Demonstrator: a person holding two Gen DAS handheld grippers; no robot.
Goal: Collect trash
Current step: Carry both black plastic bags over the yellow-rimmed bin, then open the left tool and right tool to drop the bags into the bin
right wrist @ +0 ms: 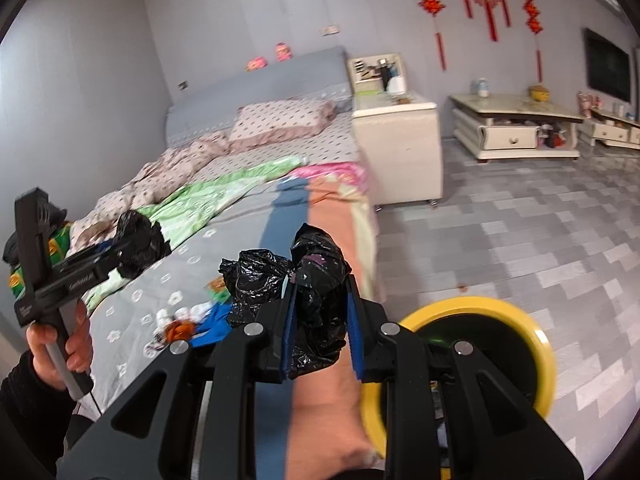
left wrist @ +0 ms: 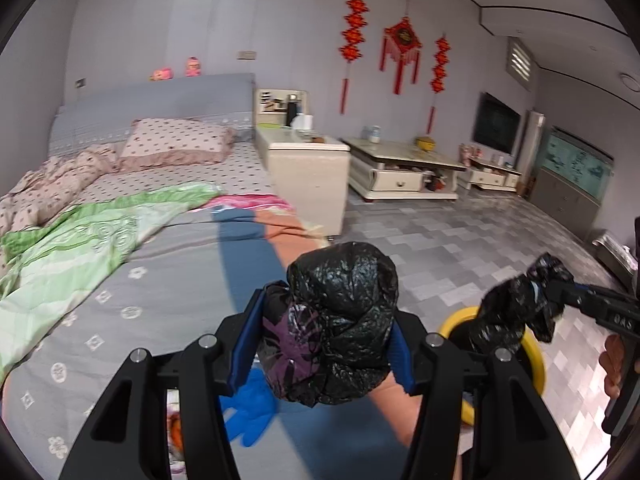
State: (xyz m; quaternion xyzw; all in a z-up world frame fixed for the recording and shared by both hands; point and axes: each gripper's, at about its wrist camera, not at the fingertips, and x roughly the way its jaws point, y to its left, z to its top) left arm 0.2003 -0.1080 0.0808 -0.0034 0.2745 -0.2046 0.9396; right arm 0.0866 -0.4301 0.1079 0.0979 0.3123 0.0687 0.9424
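Bed (left wrist: 160, 264) left, yellow-rimmed bin (right wrist: 480, 344) below held bag (left wrist: 340, 320).

The black trash bag (left wrist: 344, 320) is showing as crinkled, glossy plastic, its rim gathered into two bunched wads. One wad, with a purple patch on its side, is bulging up above the edge of the bed; the other wad (left wrist: 516, 312) is hanging over the yellow-rimmed trash bin (left wrist: 534, 360), which is standing on the tiled floor just beside the bed.
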